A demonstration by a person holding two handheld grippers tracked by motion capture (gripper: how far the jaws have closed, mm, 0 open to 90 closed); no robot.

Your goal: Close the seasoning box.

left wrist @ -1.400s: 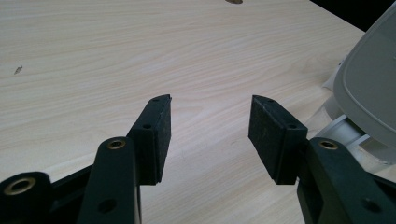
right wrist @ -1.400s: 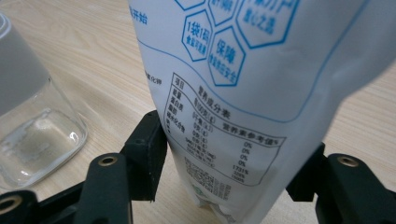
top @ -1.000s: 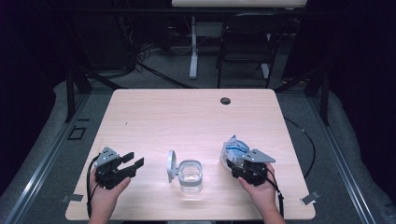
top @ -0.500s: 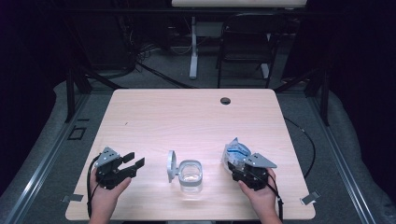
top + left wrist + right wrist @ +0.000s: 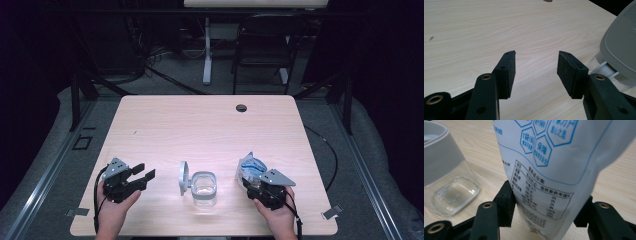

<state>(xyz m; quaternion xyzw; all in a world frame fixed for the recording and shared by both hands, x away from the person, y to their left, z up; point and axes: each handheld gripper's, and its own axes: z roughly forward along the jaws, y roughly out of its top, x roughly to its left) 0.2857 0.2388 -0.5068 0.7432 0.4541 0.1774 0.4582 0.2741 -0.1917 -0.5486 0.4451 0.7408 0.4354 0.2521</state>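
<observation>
Right tongs (image 5: 546, 212) grasp the pouch (image 5: 554, 165), long axis upright; left tongs (image 5: 536, 72) released.

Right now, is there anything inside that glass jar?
The jar looks empty: clear glass, its lid flipped open, table visible through it. A faint residue may coat the bottom; I cannot tell.

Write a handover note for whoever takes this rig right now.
Right gripper: shut on the white-and-blue pouch, held upright near the table's front right.
Left gripper: open, nothing between its jaws, resting at the front left.
Glass jar: at front centre between the grippers, its grey hinged lid flipped open towards the left gripper. It looks empty.
Done: jar opened, pouch picked up.
Left: probably bring the pouch over the jar, pour, then close the lid.
</observation>
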